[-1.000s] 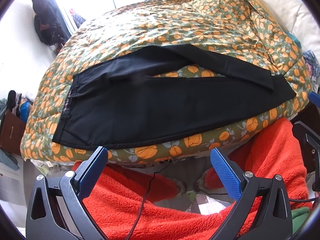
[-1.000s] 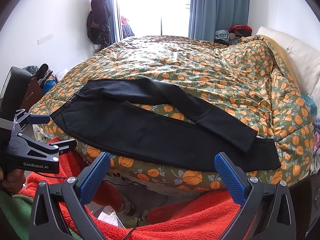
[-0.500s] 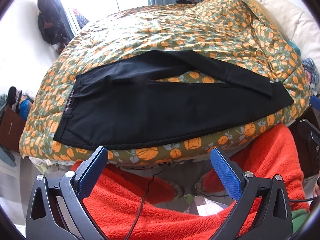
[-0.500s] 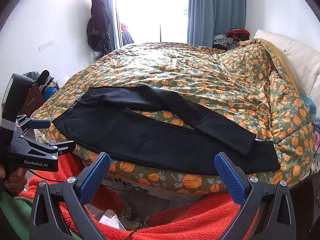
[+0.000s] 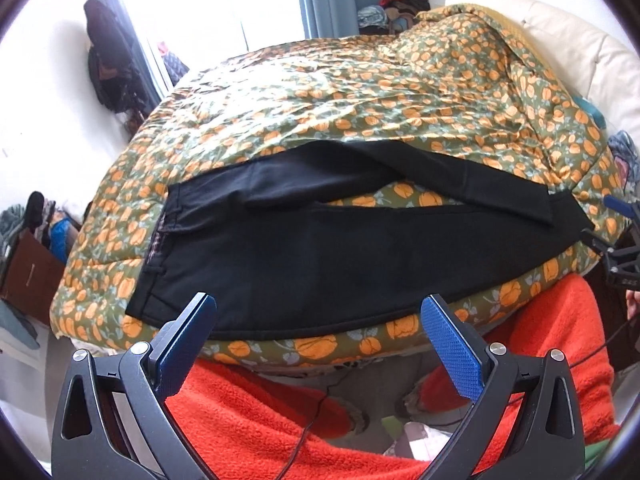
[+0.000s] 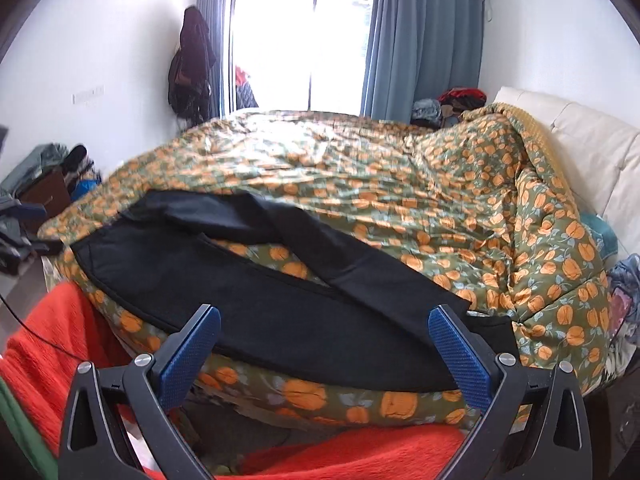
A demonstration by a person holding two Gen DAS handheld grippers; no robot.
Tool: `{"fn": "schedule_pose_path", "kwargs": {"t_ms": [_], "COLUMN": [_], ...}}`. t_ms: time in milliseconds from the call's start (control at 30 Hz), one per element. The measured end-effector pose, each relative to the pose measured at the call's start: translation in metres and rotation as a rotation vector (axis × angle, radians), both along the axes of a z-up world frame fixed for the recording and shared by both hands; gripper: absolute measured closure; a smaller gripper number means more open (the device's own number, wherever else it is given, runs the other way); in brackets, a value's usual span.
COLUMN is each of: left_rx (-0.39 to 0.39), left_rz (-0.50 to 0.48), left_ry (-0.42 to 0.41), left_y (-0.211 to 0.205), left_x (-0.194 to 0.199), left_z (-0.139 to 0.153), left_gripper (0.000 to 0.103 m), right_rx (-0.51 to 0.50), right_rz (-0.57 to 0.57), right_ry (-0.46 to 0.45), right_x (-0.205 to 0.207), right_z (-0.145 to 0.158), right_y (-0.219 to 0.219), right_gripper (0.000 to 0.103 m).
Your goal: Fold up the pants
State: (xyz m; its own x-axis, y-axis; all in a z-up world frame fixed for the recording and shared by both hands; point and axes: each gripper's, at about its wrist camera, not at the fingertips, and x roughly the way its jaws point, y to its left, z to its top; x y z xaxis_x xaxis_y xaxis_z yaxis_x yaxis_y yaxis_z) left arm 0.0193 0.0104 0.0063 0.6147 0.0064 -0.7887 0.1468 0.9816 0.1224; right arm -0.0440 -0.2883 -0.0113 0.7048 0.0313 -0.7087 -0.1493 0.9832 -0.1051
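Observation:
Black pants (image 5: 320, 256) lie flat near the front edge of a bed with a green quilt with orange pumpkins (image 5: 360, 92). The waistband is at the left, the legs run right, and the far leg crosses over the near one. My left gripper (image 5: 318, 312) is open and empty, just above the near hem of the seat part. My right gripper (image 6: 324, 328) is open and empty, over the near leg (image 6: 300, 340) close to the cuffs. The right gripper also shows at the right edge of the left wrist view (image 5: 618, 248).
The person's orange fleece clothing (image 5: 272, 420) fills the space below both grippers. A cream headboard (image 6: 588, 148) is at the right. A window with blue curtains (image 6: 420, 40), hanging coats (image 6: 192, 68) and floor clutter (image 6: 36, 188) lie beyond and left of the bed.
Both grippers have moved forward and closer to the bed, so the pants sit nearer the fingers. The right gripper swung right; the left gripper no longer shows in its view. Both stayed open.

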Motion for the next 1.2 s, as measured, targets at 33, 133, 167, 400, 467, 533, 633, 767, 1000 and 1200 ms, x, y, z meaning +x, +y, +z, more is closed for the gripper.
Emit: {"fn": "schedule_pose_path", "kwargs": {"t_ms": [33,133,167,400,467,533,633,767,1000,1200], "left_rx": [-0.010,-0.039,-0.042,0.000,0.007,0.011,0.013,0.004,0.009,0.006], "left_rz": [0.008,0.033,0.038,0.084,0.086,0.083,0.073,0.061,0.074,0.184], "left_ry": [0.007,0.036,0.048,0.152,0.164,0.172,0.186,0.228,0.235,0.238], "left_y": [0.002,0.005,0.005,0.006,0.005,0.003,-0.002,-0.006,-0.006,0.021], "left_x": [0.004,0.010,0.010,0.007,0.008,0.012,0.019,0.025,0.029,0.028], "left_z": [-0.001,-0.006,-0.010,-0.042,-0.046,-0.050,-0.056,-0.067,-0.067,-0.074], "left_gripper": [0.001,0.001,0.001,0.001,0.001,0.001,0.001,0.001,0.001,0.001], "right_rx": [-0.050,-0.182,-0.196,-0.333,-0.386,-0.423,-0.477,-0.467,-0.364,-0.215], "right_rz": [0.007,0.054,0.075,0.202,0.227,0.230,0.215,0.183,-0.178,-0.522], "right_ry": [0.049,0.208,0.248,0.342,0.354,0.361,0.355,0.405,0.208,0.056], "right_x": [0.015,0.053,0.062,0.109,0.111,0.114,0.119,0.132,0.283,0.322], "right_z": [-0.018,-0.069,-0.081,-0.128,-0.138,-0.145,-0.152,-0.147,-0.035,0.011], "right_y": [-0.016,-0.054,-0.063,-0.066,-0.062,-0.061,-0.062,-0.068,-0.138,-0.181], "right_gripper": [0.000,0.024,0.031,0.045,0.047,0.047,0.050,0.088,0.098,0.034]}}
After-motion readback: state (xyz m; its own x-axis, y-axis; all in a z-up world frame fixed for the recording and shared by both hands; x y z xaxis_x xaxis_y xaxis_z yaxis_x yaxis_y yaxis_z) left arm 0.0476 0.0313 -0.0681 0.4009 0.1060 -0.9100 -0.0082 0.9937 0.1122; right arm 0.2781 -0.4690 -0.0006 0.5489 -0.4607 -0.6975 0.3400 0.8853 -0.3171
